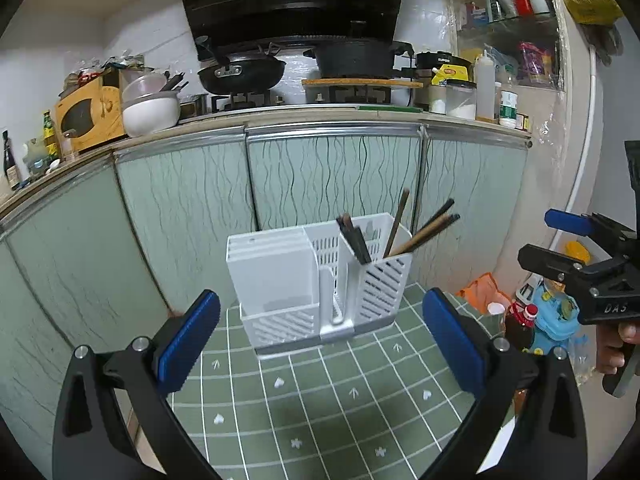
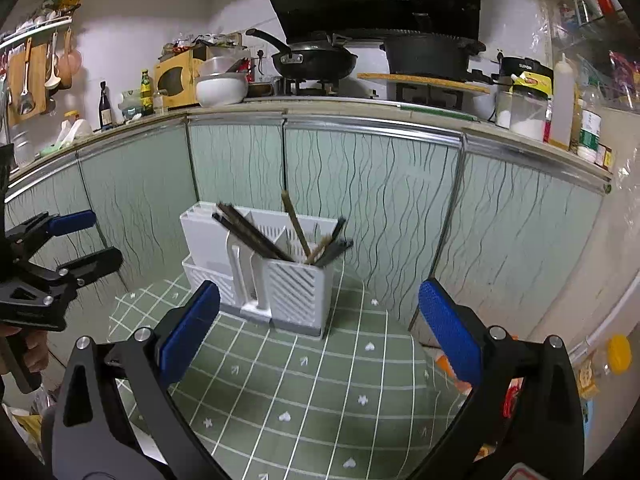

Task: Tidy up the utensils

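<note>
A white slotted utensil holder (image 1: pixel 316 280) stands on a green checked table (image 1: pixel 320 408), also in the right wrist view (image 2: pixel 260 268). Several dark and wooden chopsticks (image 1: pixel 412 232) stick out of its right compartment, leaning in different directions; they also show in the right wrist view (image 2: pixel 280 236). My left gripper (image 1: pixel 320 340) is open and empty, just short of the holder. My right gripper (image 2: pixel 320 328) is open and empty, also just short of it. Each gripper shows in the other's view: the right (image 1: pixel 560 244), the left (image 2: pixel 84 240).
Behind the table run green cabinet doors (image 1: pixel 328 176) under a counter with a wok (image 1: pixel 240 74), a pot (image 1: pixel 356 58), a white bowl (image 1: pixel 150 114) and jars (image 1: pixel 460 100). Bottles and bags (image 1: pixel 524 320) stand on the floor at the right.
</note>
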A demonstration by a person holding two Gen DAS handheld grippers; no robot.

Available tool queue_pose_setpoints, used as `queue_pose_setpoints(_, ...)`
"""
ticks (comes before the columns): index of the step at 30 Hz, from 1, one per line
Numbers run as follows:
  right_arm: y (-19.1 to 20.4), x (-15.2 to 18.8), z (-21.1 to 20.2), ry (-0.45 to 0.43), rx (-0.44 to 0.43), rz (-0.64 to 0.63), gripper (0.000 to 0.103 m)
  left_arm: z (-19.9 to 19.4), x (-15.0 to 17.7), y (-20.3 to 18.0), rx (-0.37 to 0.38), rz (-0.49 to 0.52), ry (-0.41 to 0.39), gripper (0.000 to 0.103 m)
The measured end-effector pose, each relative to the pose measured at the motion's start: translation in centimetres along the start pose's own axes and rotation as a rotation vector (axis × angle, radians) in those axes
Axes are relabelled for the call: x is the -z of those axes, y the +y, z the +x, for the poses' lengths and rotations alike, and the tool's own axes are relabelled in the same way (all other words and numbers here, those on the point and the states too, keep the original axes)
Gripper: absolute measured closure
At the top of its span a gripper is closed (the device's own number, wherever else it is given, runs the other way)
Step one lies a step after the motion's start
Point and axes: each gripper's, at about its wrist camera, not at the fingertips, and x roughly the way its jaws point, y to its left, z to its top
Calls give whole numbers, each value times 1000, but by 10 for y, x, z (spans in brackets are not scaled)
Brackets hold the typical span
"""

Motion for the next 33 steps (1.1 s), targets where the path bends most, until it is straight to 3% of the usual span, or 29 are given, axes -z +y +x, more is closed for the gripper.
queue_pose_setpoints(21,38,92,-37,18,141,-37,7,-54,90,5,-97,-38,-30,5)
queue_pose_setpoints(33,52,123,-42,28,208,1,7,-69,129,-9,-160,-23,-65,5)
